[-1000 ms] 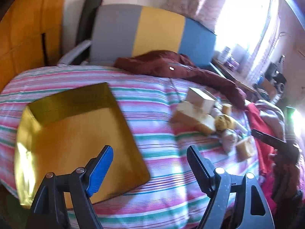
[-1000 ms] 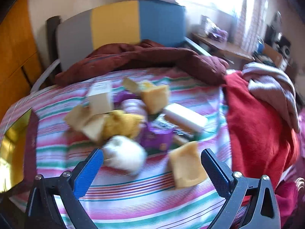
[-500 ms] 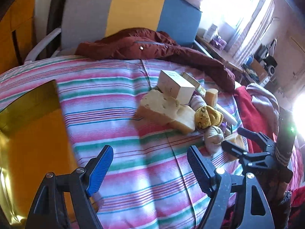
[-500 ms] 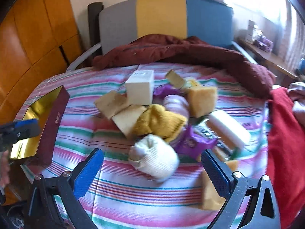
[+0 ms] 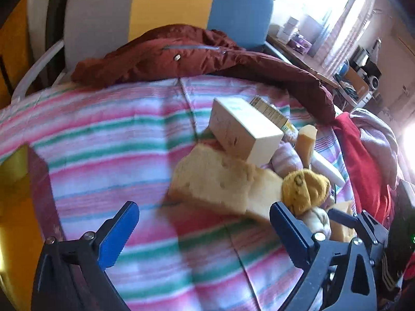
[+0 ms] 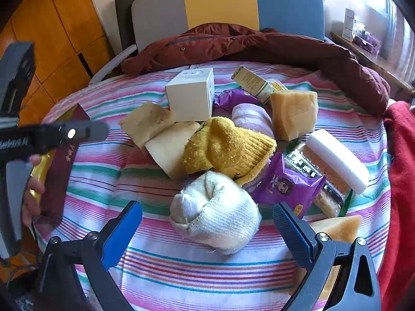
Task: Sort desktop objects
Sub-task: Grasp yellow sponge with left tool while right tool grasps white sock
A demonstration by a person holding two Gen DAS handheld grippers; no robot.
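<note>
Both tools stand with jaws spread wide and nothing between them: the right tool [image 6: 207, 223] hangs low over the striped cloth [image 6: 181, 267], its blue pads flanking the white rolled sock [image 6: 216, 213], which lies just ahead of them at 12 o'clock without touching either pad. Beyond that sock, further toward 12 o'clock, a mustard-yellow sock [image 6: 228, 147] rests on the pile, overlapping a pale lilac striped sock [image 6: 250, 116]. At 11 o'clock from the yellow sock stands a white box [image 6: 190, 96], with two tan sponge slabs [image 6: 158, 132] lying against its near side. A yellow sponge block [image 6: 294, 112] sits upright at 1 o'clock, a small printed carton [image 6: 253, 81] tilted just behind it. At 3 o'clock of the white sock lie a purple snack packet [image 6: 288, 184], a clear pack of biscuits [image 6: 321, 173] and a white bar [image 6: 339, 160], the bar resting across the biscuits. A dark red jacket [image 6: 259, 46] is heaped along the far edge of the bed. The left tool [image 5: 203, 223] hovers above the cloth short of the sponge slabs, and a maroon-sided gold tray [image 5: 15, 207] sits at its 9 o'clock
</note>
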